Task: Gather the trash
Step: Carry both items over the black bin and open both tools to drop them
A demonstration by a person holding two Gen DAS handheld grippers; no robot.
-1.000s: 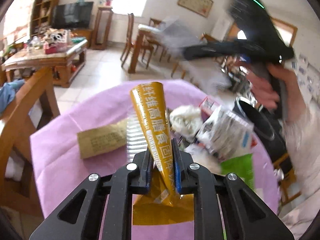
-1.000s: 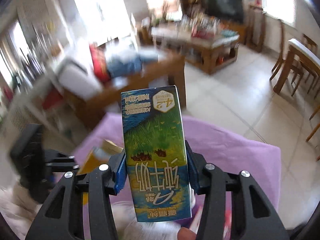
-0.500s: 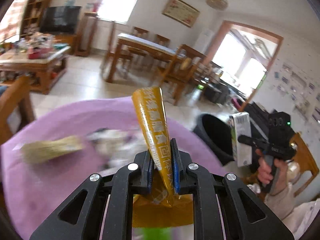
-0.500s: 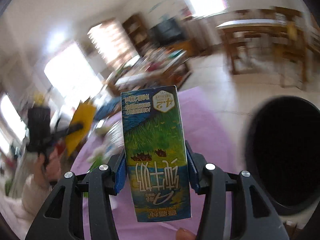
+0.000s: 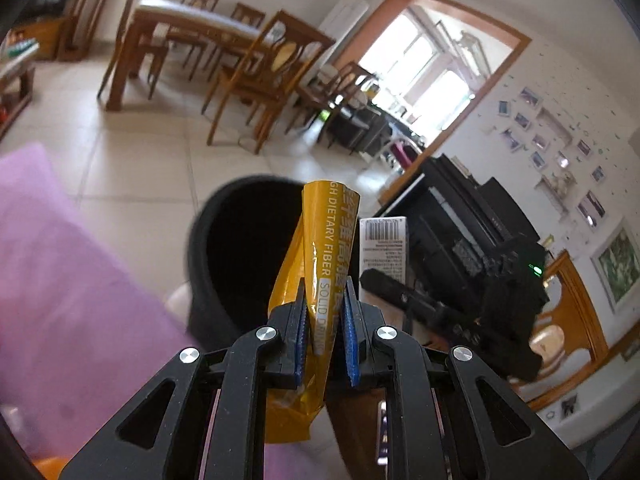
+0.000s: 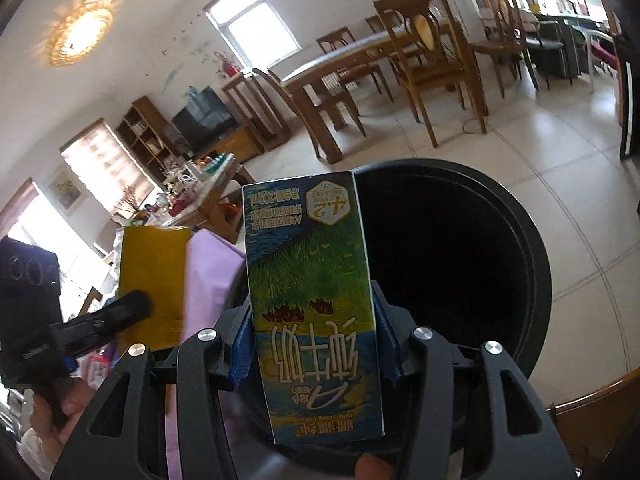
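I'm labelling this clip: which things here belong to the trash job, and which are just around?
Job: yellow packet in left gripper; milk carton in right gripper; black bin.
Around: dining table, chairs, TV, purple cloth.

My left gripper (image 5: 326,312) and right gripper (image 6: 316,336) are matte black, with open triangular cutouts, silver screws and ribbed blue pads on the fingers (image 5: 349,328). A green light (image 5: 535,269) glows on the right one's housing.

The left tongs (image 5: 325,322) angle downward, pads nearly together and pinched on something thin. The right tongs (image 6: 316,344) also tilt downward, jaws about half apart, clamping a wider item. A hand (image 6: 56,408) grips the left handle.
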